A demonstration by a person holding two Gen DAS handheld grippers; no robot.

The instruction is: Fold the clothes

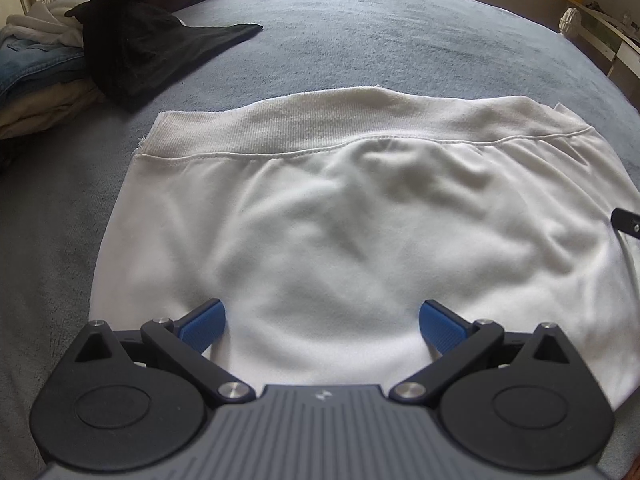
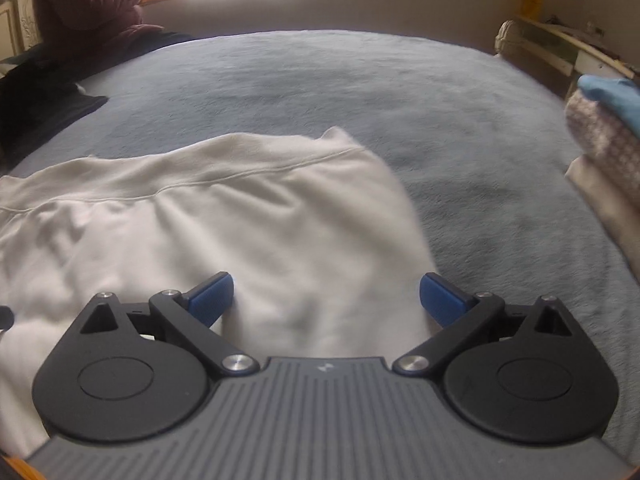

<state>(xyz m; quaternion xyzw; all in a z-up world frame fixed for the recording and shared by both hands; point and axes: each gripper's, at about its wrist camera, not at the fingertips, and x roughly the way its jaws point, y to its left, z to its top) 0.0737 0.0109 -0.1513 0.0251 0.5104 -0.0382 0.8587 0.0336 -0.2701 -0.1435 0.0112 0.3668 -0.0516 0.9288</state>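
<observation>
Sweatshirt (image 1: 340,216) lies flat on the bed (image 1: 360,40), soft and light.
Left gripper (image 1: 322,326) and right gripper (image 2: 326,300) hover wide open, empty; pinching the near corners should work best.

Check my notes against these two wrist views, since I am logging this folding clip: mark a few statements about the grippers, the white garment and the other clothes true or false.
1. Both grippers are open. True: the left gripper and the right gripper each show their blue pads spread wide, with nothing between them.
2. The white garment lies spread on the grey-blue blanket. True.
3. The garment's ribbed band is on the edge nearest the grippers. False: it runs along the far edge.
4. A black garment lies on top of the white one. False: it lies apart, far left, against a pile of clothes.
5. A stack of folded clothes sits at the right edge of the right wrist view. True.
</observation>
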